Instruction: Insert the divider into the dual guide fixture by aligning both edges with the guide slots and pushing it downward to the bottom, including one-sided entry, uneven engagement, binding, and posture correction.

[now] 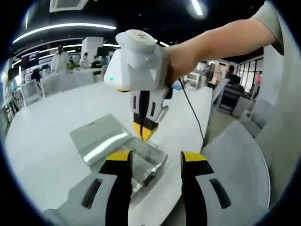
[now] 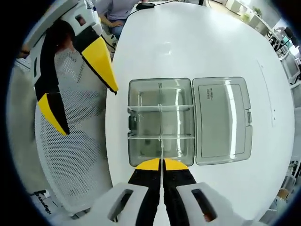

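Observation:
A clear plastic box (image 2: 141, 99) lies on the white table (image 2: 188, 42), its hinged lid (image 2: 221, 122) folded flat beside it. Two cross walls split the box. A thin clear divider (image 2: 161, 143) stands edge-on along the box's centre line, and my right gripper (image 2: 162, 165) is shut on its top edge. In the left gripper view the right gripper (image 1: 143, 134) points straight down into the box (image 1: 153, 160), held by a hand. My left gripper (image 1: 156, 157) is open, hovering apart from the box with nothing between its jaws. It also shows beside the box as the left gripper (image 2: 89, 110).
A white mesh chair (image 2: 70, 150) stands at the table edge beside the box. A black cable (image 1: 190, 110) trails across the table. People and desks (image 1: 61, 70) are in the far background. The lid (image 1: 96, 134) lies towards the table's middle.

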